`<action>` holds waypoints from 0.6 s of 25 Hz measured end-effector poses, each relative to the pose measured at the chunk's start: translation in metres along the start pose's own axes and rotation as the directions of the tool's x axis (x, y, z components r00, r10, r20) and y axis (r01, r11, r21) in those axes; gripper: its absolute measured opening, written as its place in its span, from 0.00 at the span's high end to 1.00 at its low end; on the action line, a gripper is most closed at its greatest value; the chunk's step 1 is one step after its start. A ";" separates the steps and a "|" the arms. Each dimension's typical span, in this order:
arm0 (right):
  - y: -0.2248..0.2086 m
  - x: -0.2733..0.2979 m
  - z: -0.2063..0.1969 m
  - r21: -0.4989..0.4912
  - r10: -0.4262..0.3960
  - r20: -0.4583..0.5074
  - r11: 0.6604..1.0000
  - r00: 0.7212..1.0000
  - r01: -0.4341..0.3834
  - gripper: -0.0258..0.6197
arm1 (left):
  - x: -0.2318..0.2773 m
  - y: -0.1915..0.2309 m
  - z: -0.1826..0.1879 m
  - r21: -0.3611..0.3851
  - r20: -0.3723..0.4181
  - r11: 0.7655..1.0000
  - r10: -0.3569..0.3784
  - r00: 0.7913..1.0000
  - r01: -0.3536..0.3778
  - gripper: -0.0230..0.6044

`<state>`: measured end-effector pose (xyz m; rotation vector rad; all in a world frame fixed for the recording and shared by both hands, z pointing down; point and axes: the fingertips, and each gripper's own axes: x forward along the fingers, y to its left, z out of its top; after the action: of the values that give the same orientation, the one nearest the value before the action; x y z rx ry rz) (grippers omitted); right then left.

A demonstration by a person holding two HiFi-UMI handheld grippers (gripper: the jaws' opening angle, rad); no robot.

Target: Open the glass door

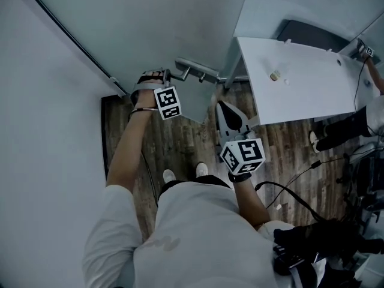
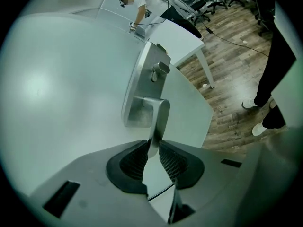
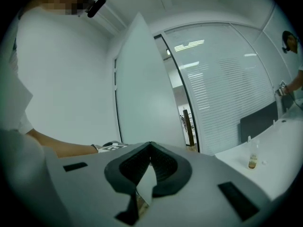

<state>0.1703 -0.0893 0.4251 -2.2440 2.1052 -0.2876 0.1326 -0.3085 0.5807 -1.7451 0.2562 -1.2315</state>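
The left claw point(image 2: 152, 159) is closed on the handle point(image 2: 160, 117). Its two dark pads point(image 2: 135, 162) press on the free end of the handle, one on each side, so the handle cannot slip out. The claw holds the far end, not the part by the plate point(image 2: 139, 86). I think that is because the end is the easiest place to turn and pull from.

The handle is a flat silver bar. It sticks out from the plate, and the plate is fixed on the door point(image 2: 71, 89). So the door is the big pale glass sheet right behind the handle. In the head view its free edge is just right of the handle. From the right claw's view the door stands edge on, with a gap past it where a hallway shows. So I think the door is partly open already and needs more of a pull.

The right claw point(image 3: 150, 146) is shut, tips together, with nothing in it. In the head view it is below and to the right of the handle, apart from it and near the person's body. It looks like it is kept out of the door's way.

Right of the handle is a white surface point(image 1: 312, 95) with a small bottle point(image 1: 275, 75) on it. The door could bump it if it swings too wide.
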 end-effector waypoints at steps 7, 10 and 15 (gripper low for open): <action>0.042 0.002 0.006 -0.009 0.042 -0.003 0.999 0.999 -0.042 0.96 | -0.036 -0.018 -0.024 0.005 0.032 1.000 0.019 0.999 -0.019 0.86; 0.072 -0.010 -0.007 -0.013 0.052 -0.023 0.999 0.998 -0.053 0.96 | -0.056 -0.037 -0.041 0.011 0.046 1.000 0.014 0.999 -0.014 0.86; 0.135 -0.018 -0.050 0.003 -0.024 -0.004 1.000 1.000 0.024 0.96 | -0.083 -0.078 -0.085 0.034 0.106 0.998 0.055 0.993 -0.059 0.86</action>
<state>0.0276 -0.0764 0.4506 -2.2711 2.0793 -0.2966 -0.0016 -0.2633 0.5938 -1.7529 0.2186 -1.0936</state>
